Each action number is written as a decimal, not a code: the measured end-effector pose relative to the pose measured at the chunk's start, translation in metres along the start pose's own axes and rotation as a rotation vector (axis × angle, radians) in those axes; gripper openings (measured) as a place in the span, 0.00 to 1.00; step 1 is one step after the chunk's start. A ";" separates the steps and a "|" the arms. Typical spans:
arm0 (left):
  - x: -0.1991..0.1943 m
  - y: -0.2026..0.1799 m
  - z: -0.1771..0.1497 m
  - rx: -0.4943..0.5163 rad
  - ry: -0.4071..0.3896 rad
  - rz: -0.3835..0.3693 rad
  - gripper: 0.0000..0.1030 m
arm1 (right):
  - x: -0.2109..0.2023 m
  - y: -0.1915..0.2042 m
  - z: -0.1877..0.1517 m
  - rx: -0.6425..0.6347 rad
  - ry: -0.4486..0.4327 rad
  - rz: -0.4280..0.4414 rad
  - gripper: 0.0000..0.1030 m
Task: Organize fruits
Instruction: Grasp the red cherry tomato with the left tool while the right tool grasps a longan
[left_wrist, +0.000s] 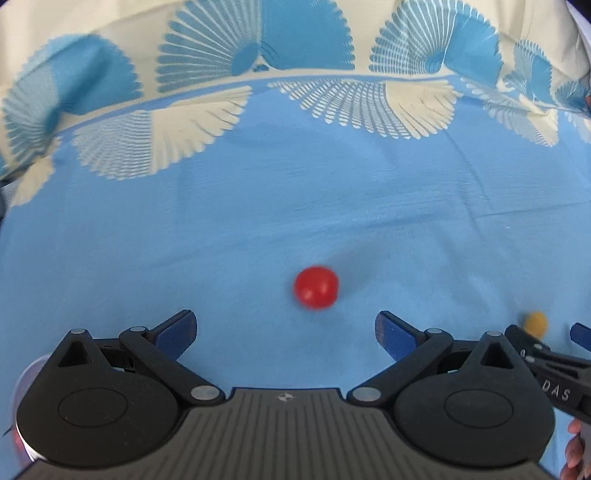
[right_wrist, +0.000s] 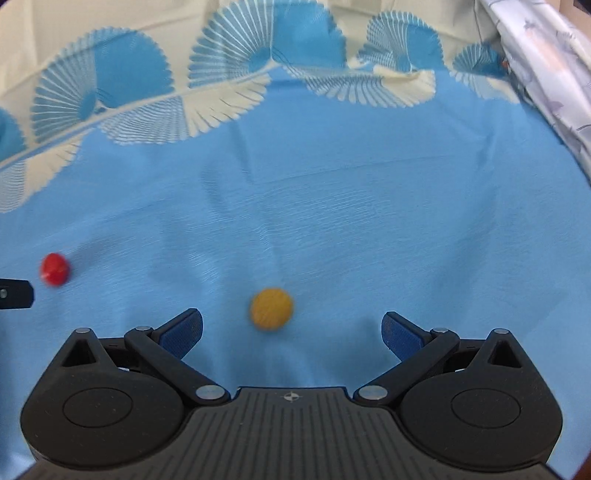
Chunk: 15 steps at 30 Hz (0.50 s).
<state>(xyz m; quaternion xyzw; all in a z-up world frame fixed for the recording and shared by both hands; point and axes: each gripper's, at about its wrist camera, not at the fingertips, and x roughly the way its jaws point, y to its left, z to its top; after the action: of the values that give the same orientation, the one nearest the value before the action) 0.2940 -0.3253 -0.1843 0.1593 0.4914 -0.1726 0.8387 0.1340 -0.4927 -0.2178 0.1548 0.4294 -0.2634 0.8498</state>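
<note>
On a light blue cloth (left_wrist: 258, 206) with a border of cream and darker blue fan shapes, spread wide and lying in soft wrinkles: two small pieces of fruit, well apart. Ahead of the left gripper (left_wrist: 286, 330), black with blue-padded fingertips (left_wrist: 177, 332), a small round red fruit (left_wrist: 316, 287), resting on the cloth just beyond the tips and slightly right of the midline, touching neither pad. Tongs spread wide, holding nothing. Ahead of the right gripper (right_wrist: 291, 332), of the same black build with blue pads (right_wrist: 400, 336), a small round yellow-orange fruit (right_wrist: 272, 308) with a faintly ribbed skin, sitting just past the tips and a little left of centre, also clear of both pads. Wide apart here too, nothing gripped. Seen from the right wrist, the red fruit (right_wrist: 55, 269) far off to the left, close to a black finger end at the frame edge. Seen from the left wrist, the yellow-orange fruit (left_wrist: 536, 322) at the far right, partly hidden behind the right gripper (left_wrist: 546, 332). Along the right edge of the right wrist view, a pale grey patterned fabric (right_wrist: 554, 74), bunched beside the blue cloth. Both views slightly blurred.
</note>
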 end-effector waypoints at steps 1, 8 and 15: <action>0.010 -0.003 0.002 0.004 0.006 0.009 1.00 | 0.009 0.000 0.002 -0.002 0.008 -0.003 0.99; 0.046 0.000 0.012 -0.041 0.037 -0.028 1.00 | 0.023 0.007 0.002 -0.050 -0.036 -0.015 1.00; 0.049 -0.001 0.015 -0.050 0.069 -0.029 1.00 | 0.022 0.008 0.003 -0.054 -0.044 -0.016 0.99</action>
<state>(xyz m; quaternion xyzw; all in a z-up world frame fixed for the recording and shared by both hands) 0.3269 -0.3395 -0.2202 0.1370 0.5266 -0.1670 0.8222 0.1507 -0.4946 -0.2334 0.1223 0.4189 -0.2620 0.8608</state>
